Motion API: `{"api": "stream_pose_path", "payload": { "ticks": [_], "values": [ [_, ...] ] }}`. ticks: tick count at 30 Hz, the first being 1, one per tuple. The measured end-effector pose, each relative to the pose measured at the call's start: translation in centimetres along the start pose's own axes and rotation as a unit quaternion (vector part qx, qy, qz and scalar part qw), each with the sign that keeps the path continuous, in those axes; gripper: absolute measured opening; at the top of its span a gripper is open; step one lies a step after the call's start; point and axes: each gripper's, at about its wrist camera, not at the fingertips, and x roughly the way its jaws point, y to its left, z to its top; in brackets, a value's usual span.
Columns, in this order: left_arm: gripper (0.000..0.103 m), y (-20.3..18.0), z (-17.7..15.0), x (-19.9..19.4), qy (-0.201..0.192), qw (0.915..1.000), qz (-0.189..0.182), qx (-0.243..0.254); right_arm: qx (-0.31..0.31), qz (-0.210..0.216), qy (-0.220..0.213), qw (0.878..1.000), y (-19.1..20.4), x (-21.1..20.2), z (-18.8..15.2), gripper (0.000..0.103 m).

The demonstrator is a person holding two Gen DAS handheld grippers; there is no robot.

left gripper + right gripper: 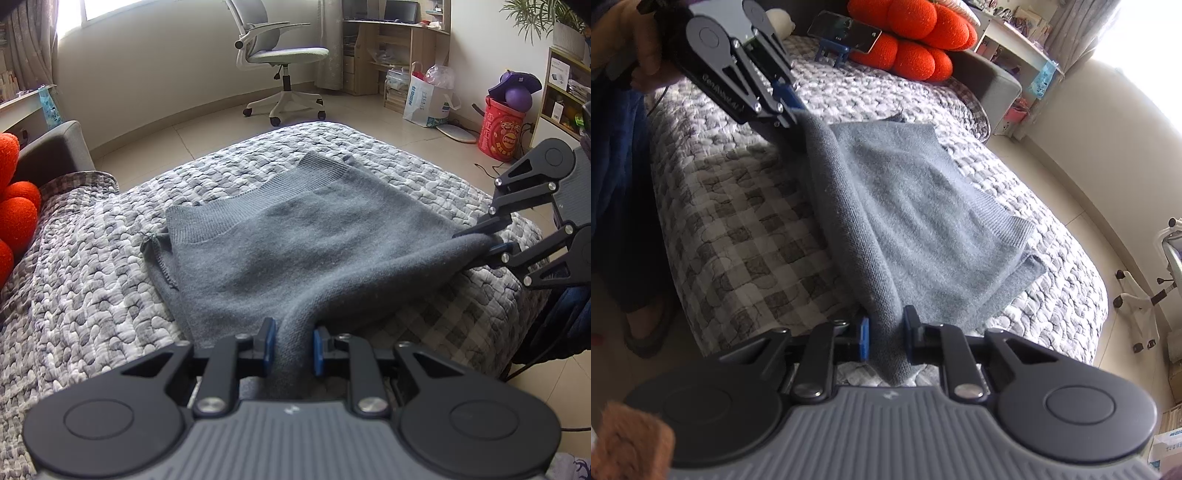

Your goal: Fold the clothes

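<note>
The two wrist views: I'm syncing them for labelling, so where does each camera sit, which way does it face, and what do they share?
Left wrist: on the left gripper, looking across the bed toward the office chair; the right gripper shows at the right edge.
Right wrist: on the right gripper, looking along the bed toward the orange cushion; the left gripper and a hand show upper left.
Shared: the grey sweater, pinched by both grippers.

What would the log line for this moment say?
task: fold clothes | left gripper: shut on grey sweater | right gripper: shut on grey sweater | near edge lifted off quilt
</note>
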Motion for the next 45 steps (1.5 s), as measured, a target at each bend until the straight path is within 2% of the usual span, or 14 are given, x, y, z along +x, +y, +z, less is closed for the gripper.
{"api": "stream_pose_path", "payload": {
  "ticks": [5, 13, 23, 45],
  "values": [
    [0.021, 0.6, 0.2, -0.3, -0.009, 0.9998, 0.000, -0.017, 0.031, -0.015, -0.031, 0.999, -1.2, -1.0, 0.6, 0.014],
    [0.021, 1.4, 0.4, -0.4, -0.013, 0.9989, 0.002, -0.044, 0.054, -0.032, -0.050, 0.997, -1.8, -1.2, 1.1, 0.014],
    [0.025, 1.2, 0.2, -0.1, -0.003, 0.9994, 0.004, -0.033, 0.058, -0.031, -0.049, 0.997, -1.9, -1.1, 1.2, 0.014],
    [0.023, 1.5, 0.4, -0.1, -0.008, 0.9991, 0.009, -0.042, 0.074, -0.040, -0.057, 0.995, -2.2, -1.2, 1.5, 0.014]
  ]
}}
